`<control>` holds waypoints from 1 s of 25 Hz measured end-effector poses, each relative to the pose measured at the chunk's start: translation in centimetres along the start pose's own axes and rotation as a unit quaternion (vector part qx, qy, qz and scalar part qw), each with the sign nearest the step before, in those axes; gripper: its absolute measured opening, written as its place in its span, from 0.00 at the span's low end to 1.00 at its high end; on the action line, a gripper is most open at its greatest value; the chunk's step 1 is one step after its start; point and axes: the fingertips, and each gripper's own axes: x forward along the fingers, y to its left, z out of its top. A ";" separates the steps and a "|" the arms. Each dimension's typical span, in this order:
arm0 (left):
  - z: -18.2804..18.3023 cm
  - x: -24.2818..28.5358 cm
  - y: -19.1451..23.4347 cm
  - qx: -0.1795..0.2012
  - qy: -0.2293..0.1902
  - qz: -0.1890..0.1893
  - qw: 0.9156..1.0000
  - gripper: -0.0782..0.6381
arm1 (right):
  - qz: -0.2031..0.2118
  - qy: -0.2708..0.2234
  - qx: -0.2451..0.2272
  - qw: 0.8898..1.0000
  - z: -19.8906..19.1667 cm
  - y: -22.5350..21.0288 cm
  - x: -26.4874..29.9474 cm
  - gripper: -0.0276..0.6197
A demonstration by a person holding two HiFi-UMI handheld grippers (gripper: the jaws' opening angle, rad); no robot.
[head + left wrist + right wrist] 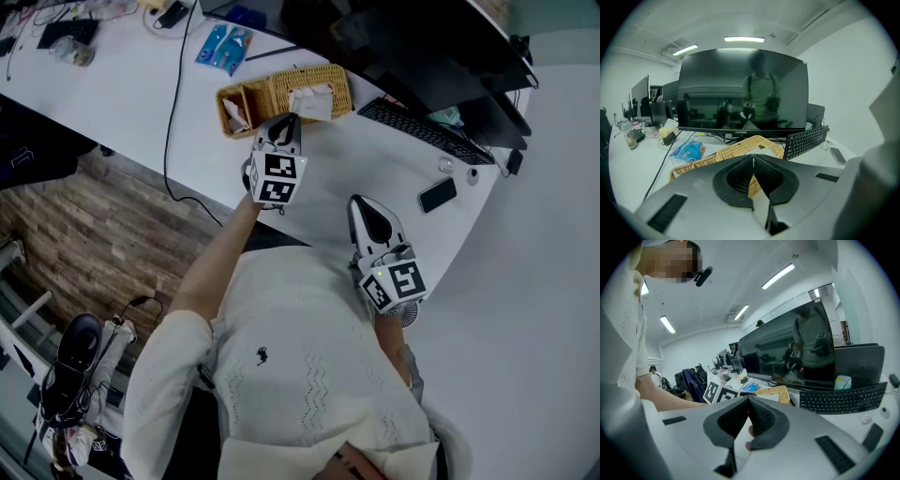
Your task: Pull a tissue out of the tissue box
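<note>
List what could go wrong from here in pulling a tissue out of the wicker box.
1. The left gripper is shut and empty near the tissue; if it goes in without opening, it may only push the tissue down.
2. Nothing holds the wicker tissue box; the right gripper hangs well away, also shut, so a pull might drag or lift the box.

Pretty clearly an open-plan office. There's a long white desk (pixel 122 103) with a big curved monitor (pixel 743 91), a black keyboard (pixel 422 131), a phone (pixel 437 195) and a cable (pixel 169 131) trailing over the edge. Off to the side you get more desks with more screens (pixel 640 93), dark jackets (pixel 691 379) slung over chairs, and strip lights (pixel 744 39) on a plain white ceiling. Wood-look floor (pixel 103 234) underneath.
</note>
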 end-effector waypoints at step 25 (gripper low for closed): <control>-0.4 -1.6 -0.6 -0.009 -0.011 -0.004 1.000 0.13 | 0.006 -0.002 -0.011 1.000 -0.7 1.7 -0.6 0.04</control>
